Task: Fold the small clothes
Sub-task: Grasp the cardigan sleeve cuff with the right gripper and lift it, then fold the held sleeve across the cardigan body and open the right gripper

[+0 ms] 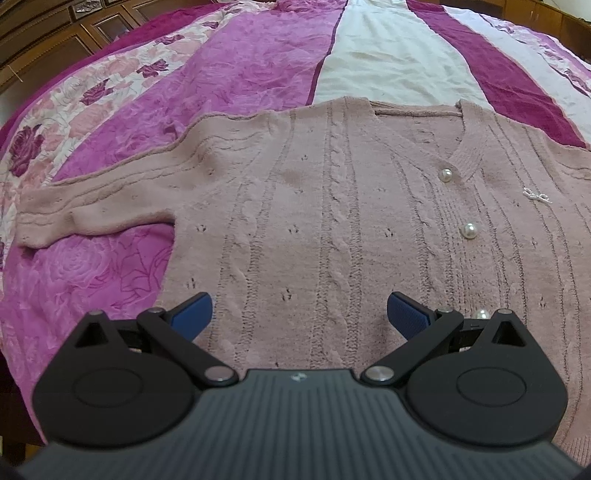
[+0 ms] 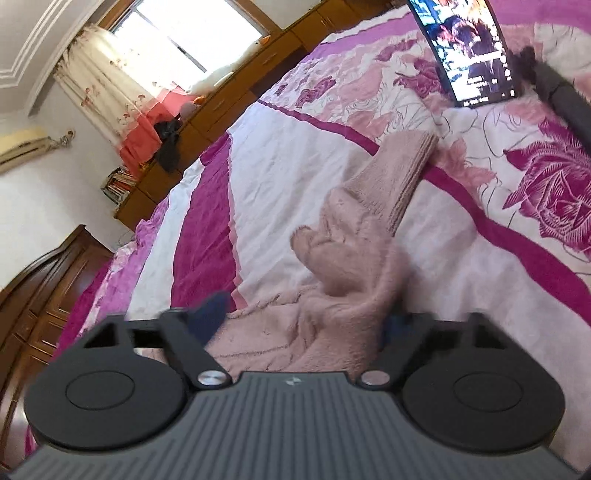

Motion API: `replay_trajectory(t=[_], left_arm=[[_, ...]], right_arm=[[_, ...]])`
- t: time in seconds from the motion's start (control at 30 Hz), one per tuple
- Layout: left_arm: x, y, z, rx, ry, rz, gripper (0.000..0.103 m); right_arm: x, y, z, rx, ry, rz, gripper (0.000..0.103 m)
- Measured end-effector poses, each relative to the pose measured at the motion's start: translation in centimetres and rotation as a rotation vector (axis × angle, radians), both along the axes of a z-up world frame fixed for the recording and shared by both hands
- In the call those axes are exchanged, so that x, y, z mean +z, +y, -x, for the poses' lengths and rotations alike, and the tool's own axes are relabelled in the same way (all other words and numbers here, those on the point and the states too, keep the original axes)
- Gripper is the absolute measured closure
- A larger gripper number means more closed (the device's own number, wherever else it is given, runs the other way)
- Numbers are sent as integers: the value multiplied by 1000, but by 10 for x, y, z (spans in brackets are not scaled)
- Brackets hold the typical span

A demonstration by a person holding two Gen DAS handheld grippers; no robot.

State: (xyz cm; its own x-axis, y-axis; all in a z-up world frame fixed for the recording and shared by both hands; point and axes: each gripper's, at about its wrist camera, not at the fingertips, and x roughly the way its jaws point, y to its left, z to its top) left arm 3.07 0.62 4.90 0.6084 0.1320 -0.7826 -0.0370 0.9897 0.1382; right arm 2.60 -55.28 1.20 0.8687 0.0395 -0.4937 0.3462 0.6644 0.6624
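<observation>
No box, basket or drawer holding anything shows in either view; your work lies straight on the bed. The dusty-pink cable-knit cardigan with pearl buttons [image 1: 332, 206] is spread face up on the magenta, pink and white rose-patterned bedspread [image 1: 236, 70], its V-neck pointing away from you and its buttoned front running down the right side of the left wrist view. One sleeve [image 1: 92, 206] stretches out flat to the left, cuff near the frame edge. Three pearl buttons [image 1: 469, 231] are visible, the lowest half hidden behind your left gripper's linkage, and a small white embroidered mark [image 1: 537, 195] sits on the chest.

Your left gripper [image 1: 299, 314] hovers above the lower body of the cardigan with its blue-padded fingers [image 1: 194, 314] spread wide apart, nothing between them.

In the right wrist view the other sleeve [image 2: 369, 229] rises bunched and rumpled from between your right gripper's [image 2: 303, 321] fingers, its ribbed cuff [image 2: 413, 166] lying further out on the bedspread. The frame is blurred, and the knit covers the right finger, so you cannot tell whether those fingers are pinching the fabric or merely straddling it. A lit phone screen [image 2: 469, 51] lies on the bedspread beyond, cut off at the top edge. Wooden cabinets [image 2: 236, 92] line the wall under a bright window [image 2: 192, 33].
</observation>
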Motion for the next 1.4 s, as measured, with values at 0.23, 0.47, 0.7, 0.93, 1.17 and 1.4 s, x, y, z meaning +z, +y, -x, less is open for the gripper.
replay_trajectory(t=[0.23, 0.47, 0.7, 0.93, 1.17, 1.4], left_arm=[[6, 2, 3, -5, -25, -3, 0], [9, 12, 7, 5, -39, 10, 0], [17, 31, 8, 21, -77, -14, 0], [29, 61, 7, 68, -116, -6, 0], [34, 78, 7, 77, -144, -11, 0], [29, 87, 9, 66, -147, -30, 0]], right_arm=[[23, 19, 12, 18, -73, 53, 90], [68, 60, 14, 62, -173, 114, 91], [113, 130, 7, 132, -234, 202, 91], [137, 221, -11, 234, -242, 324, 91], [118, 306, -40, 346, -181, 328, 91], [56, 365, -68, 425, -63, 277, 91]])
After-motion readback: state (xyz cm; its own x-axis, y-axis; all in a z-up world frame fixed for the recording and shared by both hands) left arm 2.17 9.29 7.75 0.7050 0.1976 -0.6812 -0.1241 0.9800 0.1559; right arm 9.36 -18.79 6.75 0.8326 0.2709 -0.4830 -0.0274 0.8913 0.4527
